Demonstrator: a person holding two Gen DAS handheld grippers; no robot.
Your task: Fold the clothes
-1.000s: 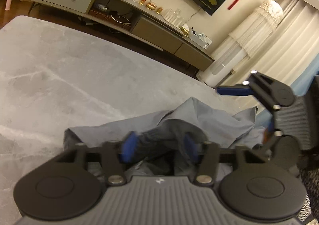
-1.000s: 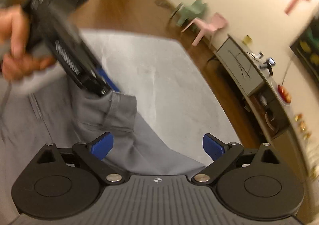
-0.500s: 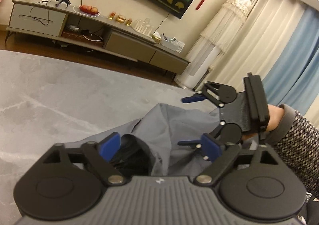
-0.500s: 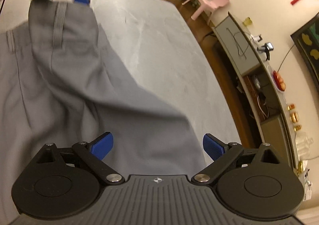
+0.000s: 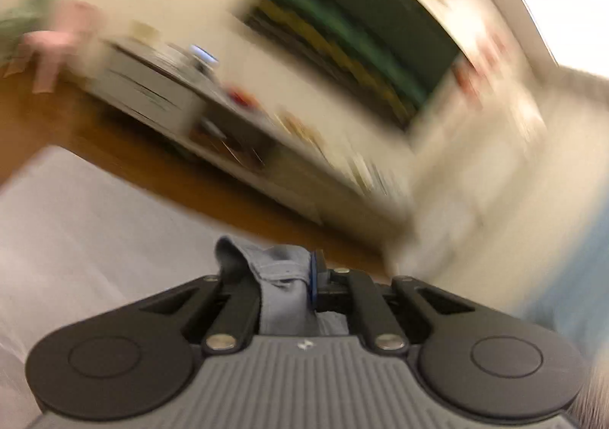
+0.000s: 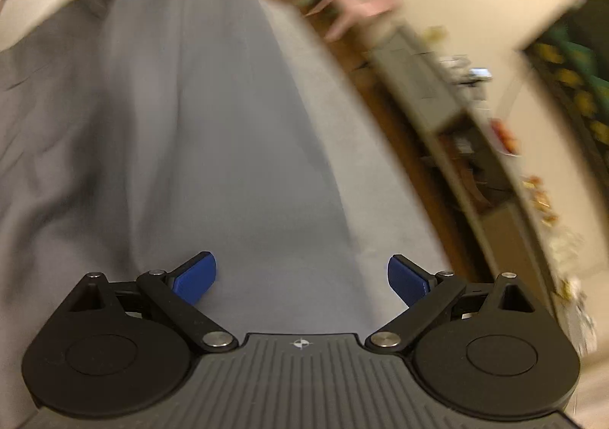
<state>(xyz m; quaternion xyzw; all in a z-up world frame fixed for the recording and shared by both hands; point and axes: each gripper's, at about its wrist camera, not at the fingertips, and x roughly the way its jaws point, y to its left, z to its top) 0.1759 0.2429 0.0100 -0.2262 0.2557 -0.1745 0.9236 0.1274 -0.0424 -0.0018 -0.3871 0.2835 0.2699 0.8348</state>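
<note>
Since half a second ago our left tool (image 5: 283, 282) has snapped from wide open to clamped on a fold of the grey trousers (image 5: 281, 288), and its view has swung so that the other tool and the sleeve that showed before are gone from it; the room behind is smeared with motion. In our right view the trousers (image 6: 182, 117) now fill more of the picture, and the left tool that pinched their far edge has left the frame.

Nearest us, in the left view, a bunched seam of the grey cloth sticks up between the tool's closed jaws, with one blue pad (image 5: 314, 284) pressed against its right side. Our right tool (image 6: 302, 278) stands open with its blue pads (image 6: 196, 278) wide apart and nothing between them; it hovers over the trousers, whether touching we cannot tell.

The garment runs away from the right tool across the pale grey desk (image 5: 87, 223), draping up toward the top of that view. Past the desk's edge lies a wooden floor (image 5: 125, 147), then a low cabinet (image 5: 152, 94) against the wall, a pink chair (image 5: 53, 48) beside it, and a dark green and yellow wall panel (image 5: 361, 33), all blurred.
</note>
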